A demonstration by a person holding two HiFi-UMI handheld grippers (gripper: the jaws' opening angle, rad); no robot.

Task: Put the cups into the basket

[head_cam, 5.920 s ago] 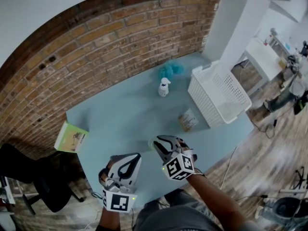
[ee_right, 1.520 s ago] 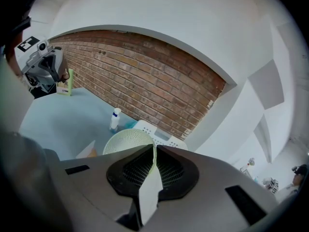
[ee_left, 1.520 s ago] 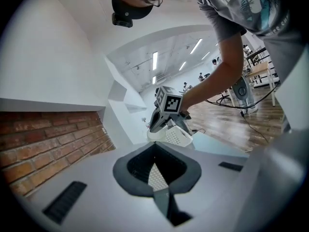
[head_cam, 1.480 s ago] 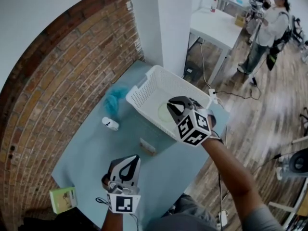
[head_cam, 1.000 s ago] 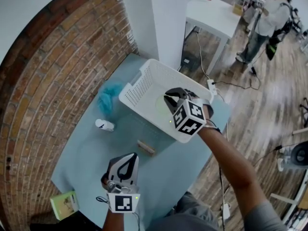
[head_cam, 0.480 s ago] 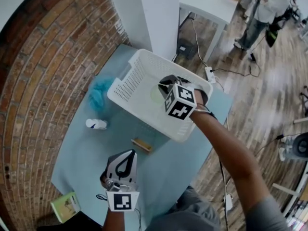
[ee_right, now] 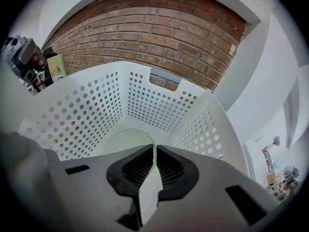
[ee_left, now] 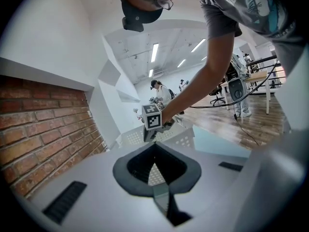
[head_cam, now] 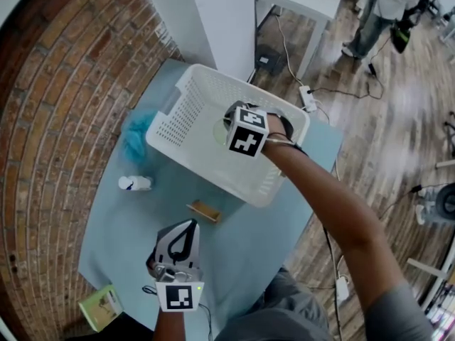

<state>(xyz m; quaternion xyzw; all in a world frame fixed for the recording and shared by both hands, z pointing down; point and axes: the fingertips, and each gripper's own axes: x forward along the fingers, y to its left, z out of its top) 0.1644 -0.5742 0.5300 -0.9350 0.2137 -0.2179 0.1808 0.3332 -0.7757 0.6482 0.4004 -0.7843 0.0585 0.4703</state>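
1. Two tools in view. The right tool (head_cam: pixel 233 116) reaches over the white perforated basket (head_cam: pixel 186 112); the left tool (head_cam: pixel 183 236) hangs over the near part of the light blue table (head_cam: pixel 263 240).
2. Right tool, own view: jaws pressed onto the thin wall of a pale green cup (ee_right: pixel 126 141), pinching it at the rim. The cup sits inside the basket walls (ee_right: pixel 82 110), low down. Contact with the basket floor cannot be told.
3. Head view: the same cup (head_cam: pixel 219 131) shows as a pale patch just left of the right tool's marker cube, within the basket outline.
4. Left tool (ee_left: pixel 154 149), own view: jaws pressed together at the tips, nothing between them. It points toward the basket and the other tool.
5. Basket stands at the far right part of the table, next to a white pillar (head_cam: pixel 213 20).
6. Other items on the table: a blue fluffy object (head_cam: pixel 135 135) just left of the basket; a small white bottle (head_cam: pixel 135 183) lying on its side; a small brown packet (head_cam: pixel 205 210) near the basket's near wall.
7. Green-and-white box (head_cam: pixel 99 307) at the near left table corner.
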